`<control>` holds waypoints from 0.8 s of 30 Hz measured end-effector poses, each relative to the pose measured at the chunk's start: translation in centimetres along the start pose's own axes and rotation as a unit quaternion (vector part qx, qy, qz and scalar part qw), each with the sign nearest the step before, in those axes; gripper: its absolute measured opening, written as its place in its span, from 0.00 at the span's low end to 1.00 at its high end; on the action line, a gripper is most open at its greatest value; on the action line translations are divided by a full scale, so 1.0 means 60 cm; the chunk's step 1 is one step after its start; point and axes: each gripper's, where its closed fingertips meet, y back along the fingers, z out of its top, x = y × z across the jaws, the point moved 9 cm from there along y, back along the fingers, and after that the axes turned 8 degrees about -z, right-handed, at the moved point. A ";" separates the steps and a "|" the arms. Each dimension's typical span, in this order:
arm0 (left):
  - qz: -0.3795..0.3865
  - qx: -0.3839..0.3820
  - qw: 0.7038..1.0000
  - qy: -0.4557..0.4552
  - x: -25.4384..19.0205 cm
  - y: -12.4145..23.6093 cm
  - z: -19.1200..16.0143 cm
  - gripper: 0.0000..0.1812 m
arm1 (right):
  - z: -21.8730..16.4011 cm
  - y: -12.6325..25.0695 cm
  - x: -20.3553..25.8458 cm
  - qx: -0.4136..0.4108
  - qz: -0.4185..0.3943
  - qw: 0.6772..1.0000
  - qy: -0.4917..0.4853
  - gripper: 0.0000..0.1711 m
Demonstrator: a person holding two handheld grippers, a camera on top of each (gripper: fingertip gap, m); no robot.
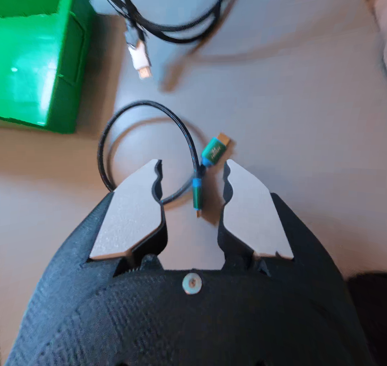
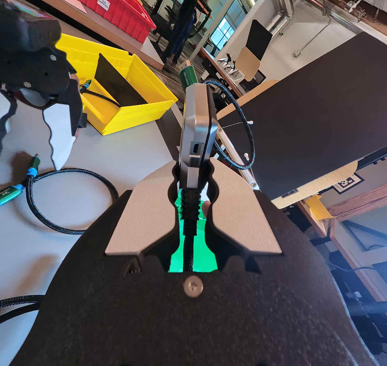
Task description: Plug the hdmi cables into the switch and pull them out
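Between right gripper (image 2: 193, 165) fingers: switch (image 2: 195, 123) (probably).

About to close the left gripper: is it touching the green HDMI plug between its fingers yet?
Apart. The left wrist view shows the left gripper open, table visible on both sides of the green HDMI plug between its fingers.

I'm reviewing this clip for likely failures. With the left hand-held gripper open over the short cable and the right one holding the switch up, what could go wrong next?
1. The upright green plug between the open left hand-held gripper fingers looks unsupported; a closing finger could tip it.
2. The right hand-held gripper pinches only the switch's lower end, so insertion force could pivot it.
3. The looped cable hanging from the switch might snag.
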 end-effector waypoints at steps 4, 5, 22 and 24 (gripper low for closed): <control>-0.042 0.091 0.994 -0.034 0.008 -0.023 -0.015 0.31 | 0.002 -0.004 0.004 0.001 0.006 1.000 0.000 0.14; -0.047 0.100 0.993 -0.035 0.013 -0.035 -0.017 0.29 | 0.003 -0.004 0.006 0.002 0.007 1.000 0.001 0.14; 0.023 0.007 0.986 0.168 -0.069 -0.017 0.006 0.15 | 0.000 -0.009 0.007 0.014 0.005 1.000 0.003 0.14; 0.021 0.041 0.984 0.169 -0.071 -0.034 0.004 0.16 | 0.001 -0.008 0.008 0.016 0.005 1.000 0.007 0.14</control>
